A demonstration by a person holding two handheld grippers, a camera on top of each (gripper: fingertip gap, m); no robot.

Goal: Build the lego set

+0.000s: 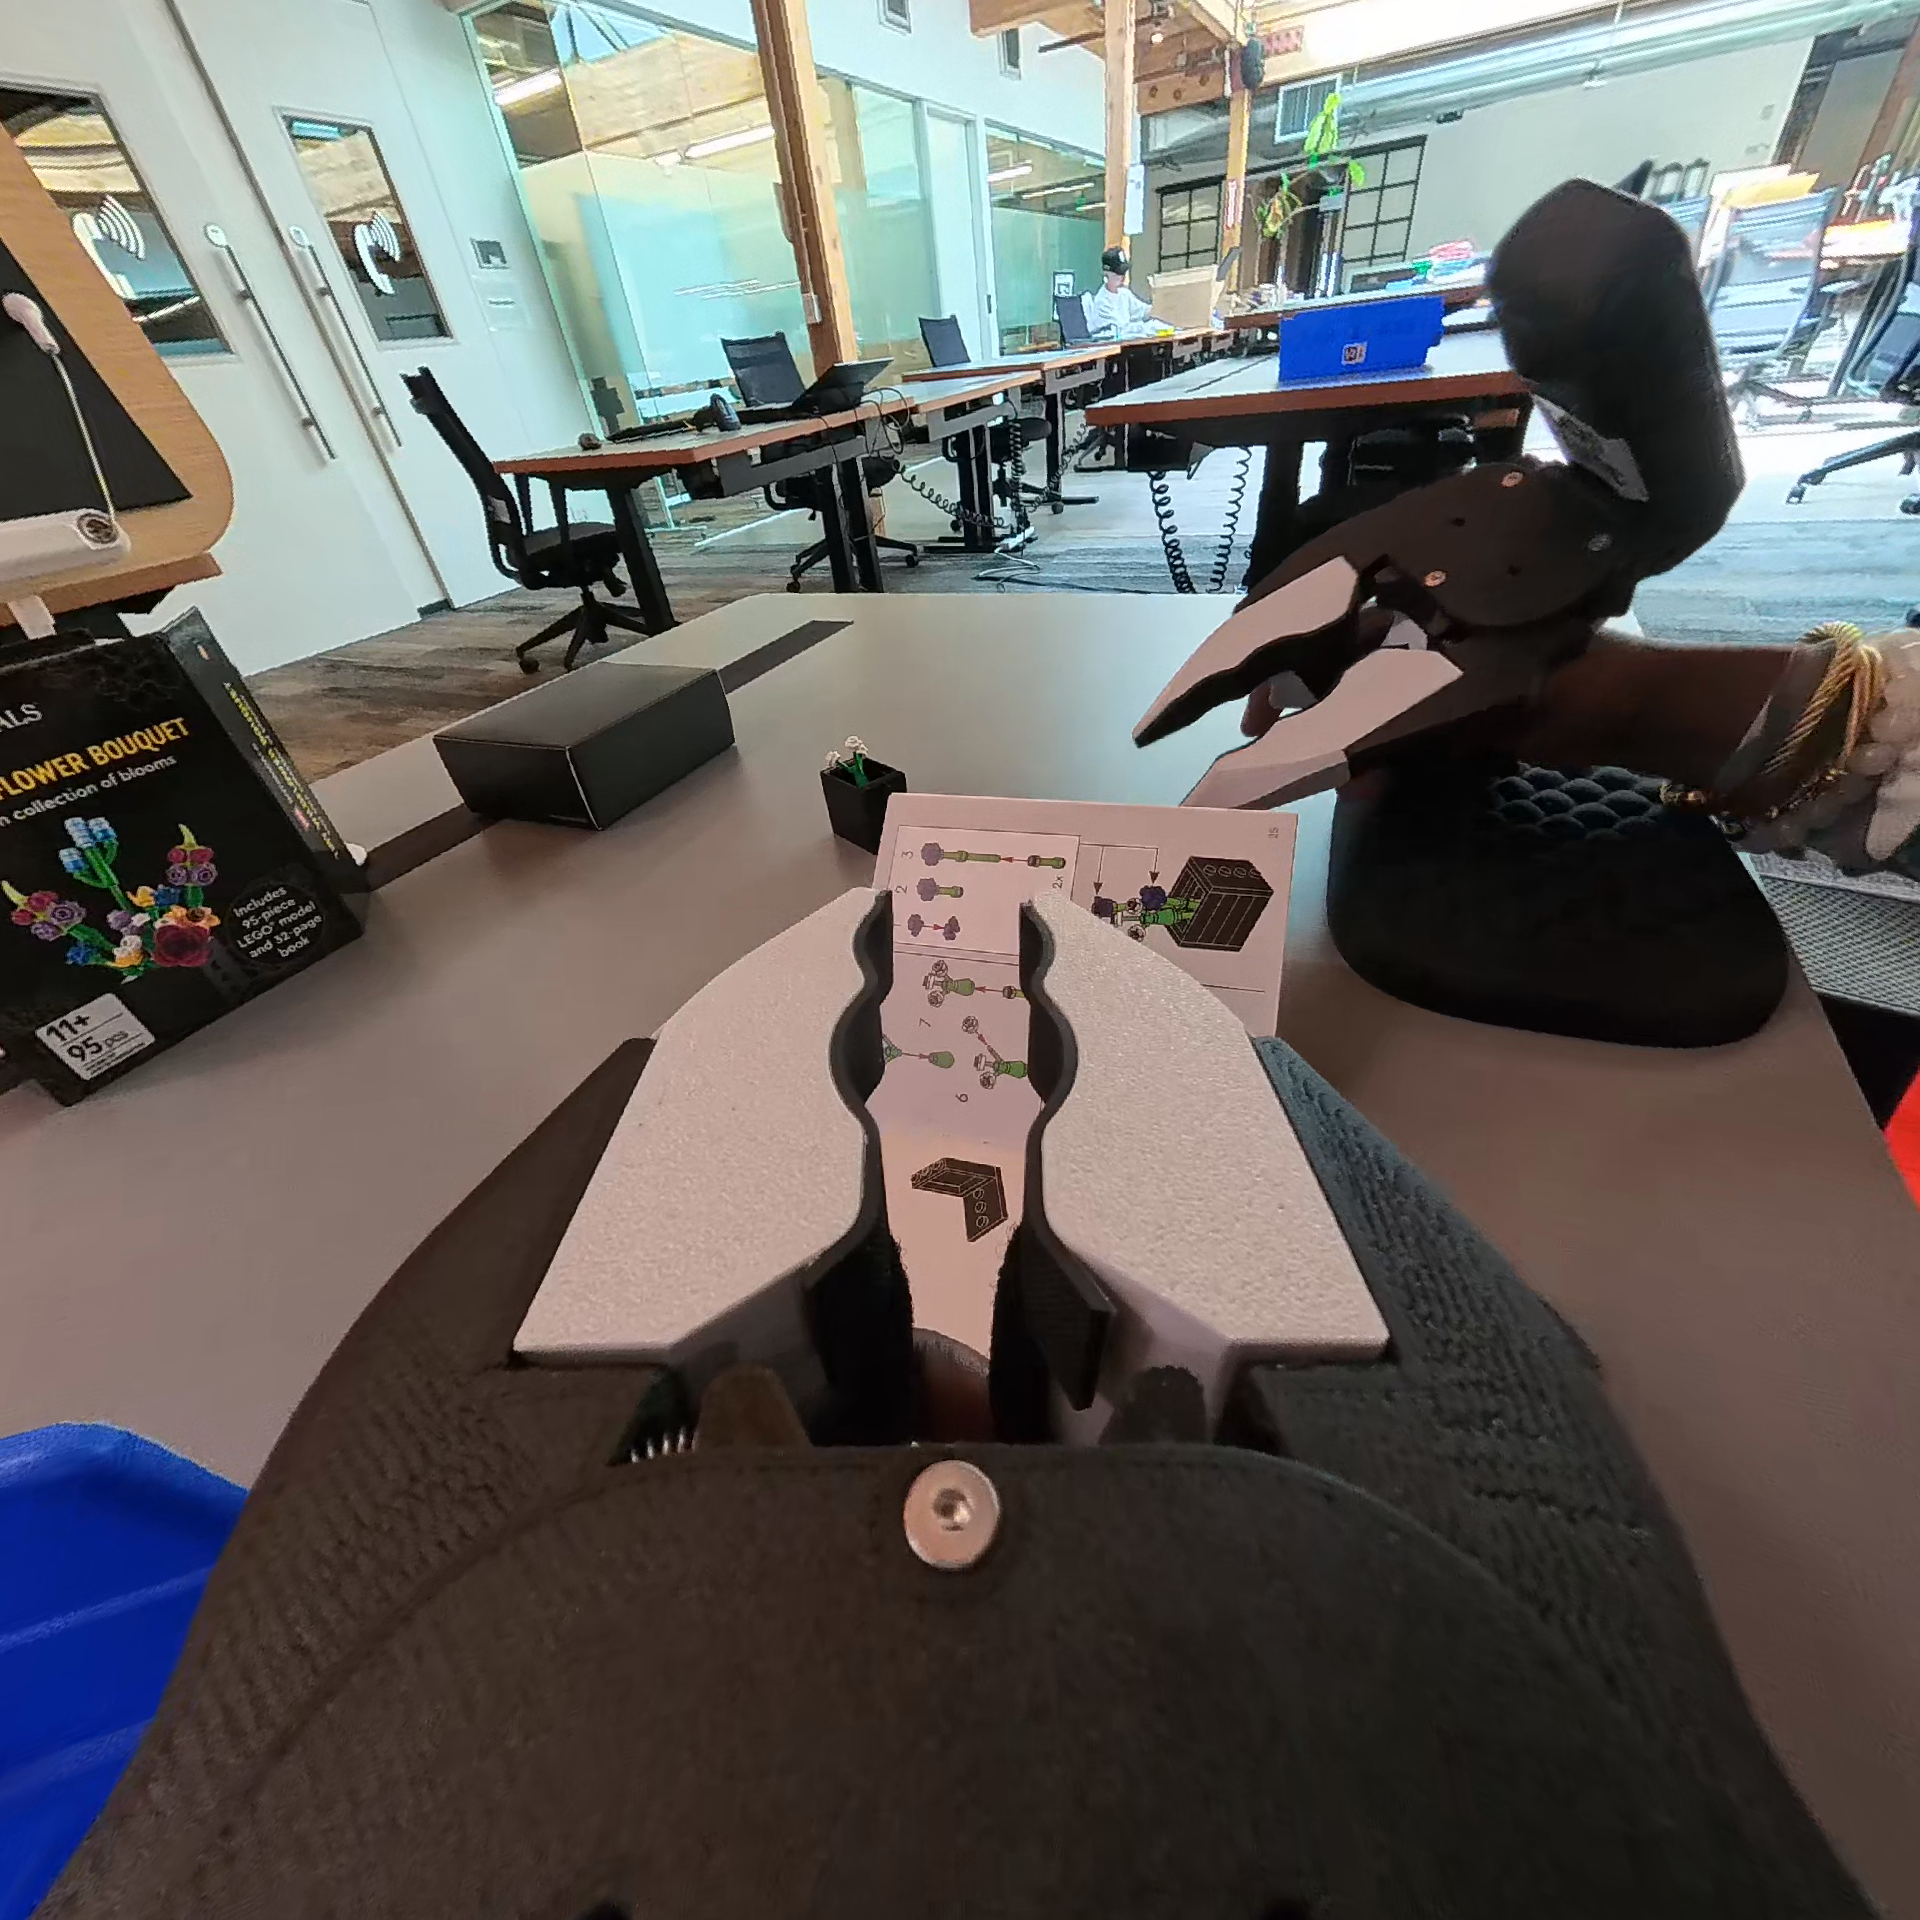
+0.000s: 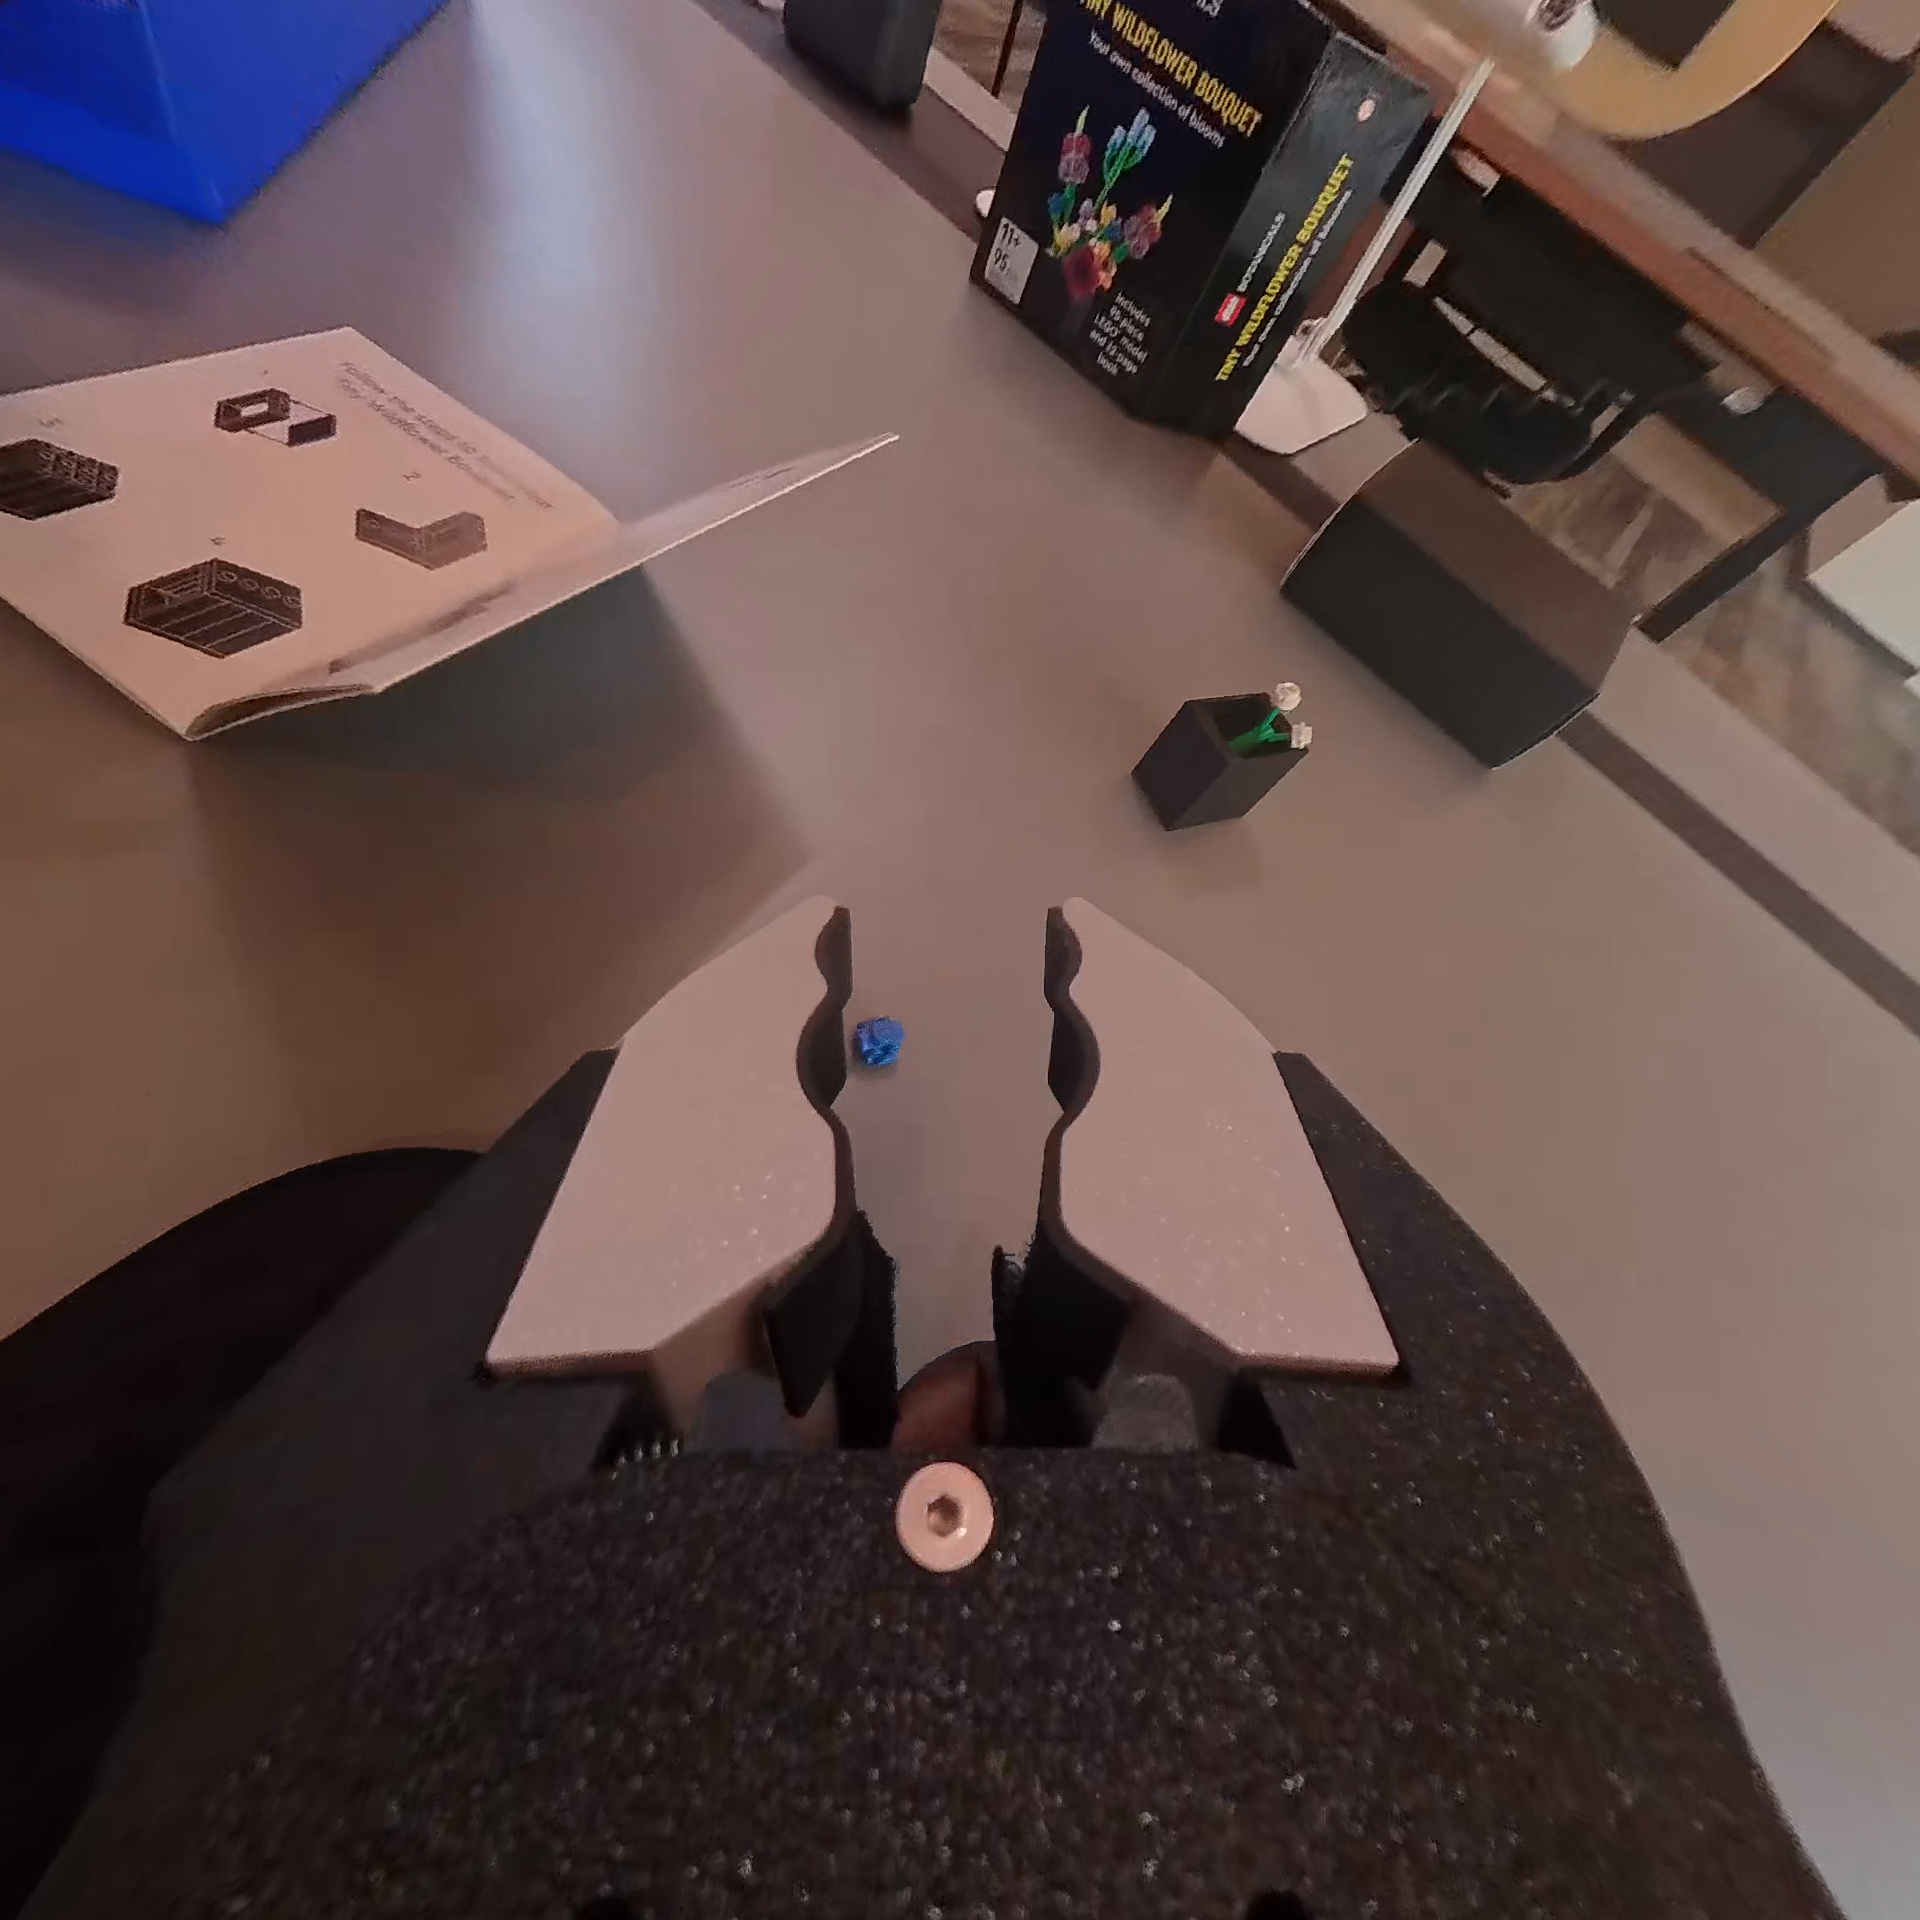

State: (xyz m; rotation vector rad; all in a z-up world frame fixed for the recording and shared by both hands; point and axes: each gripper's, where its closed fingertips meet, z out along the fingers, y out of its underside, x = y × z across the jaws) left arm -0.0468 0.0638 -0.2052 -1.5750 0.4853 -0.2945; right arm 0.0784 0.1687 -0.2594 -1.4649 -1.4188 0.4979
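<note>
My left gripper (image 1: 956,914) is open and empty, its fingers hovering over the open instruction booklet (image 1: 1174,914), which also shows in the right wrist view (image 2: 312,520) with one page lifted. My right gripper (image 2: 945,914) is open above the table. A tiny blue lego piece (image 2: 878,1041) lies between its fingers, close to the left finger. The right gripper also shows in the left wrist view (image 1: 1164,769), tilted down, held by a hand with bracelets. A small black lego pot (image 2: 1210,764) with green stems and white flowers stands beyond it, also in the left wrist view (image 1: 862,795).
The black lego set box (image 1: 156,862) (image 2: 1174,208) stands at the table's edge. A black rectangular box (image 1: 587,743) (image 2: 1455,634) lies near the pot. A blue bin (image 1: 83,1610) (image 2: 177,94) sits by the left gripper. A black padded rest (image 1: 1558,904) lies under the right hand. There is about 20 cm between the tips of the two grippers. From the right gripper's tips to the small black lego pot (image 2: 1210,764) is close to 11 cm.
</note>
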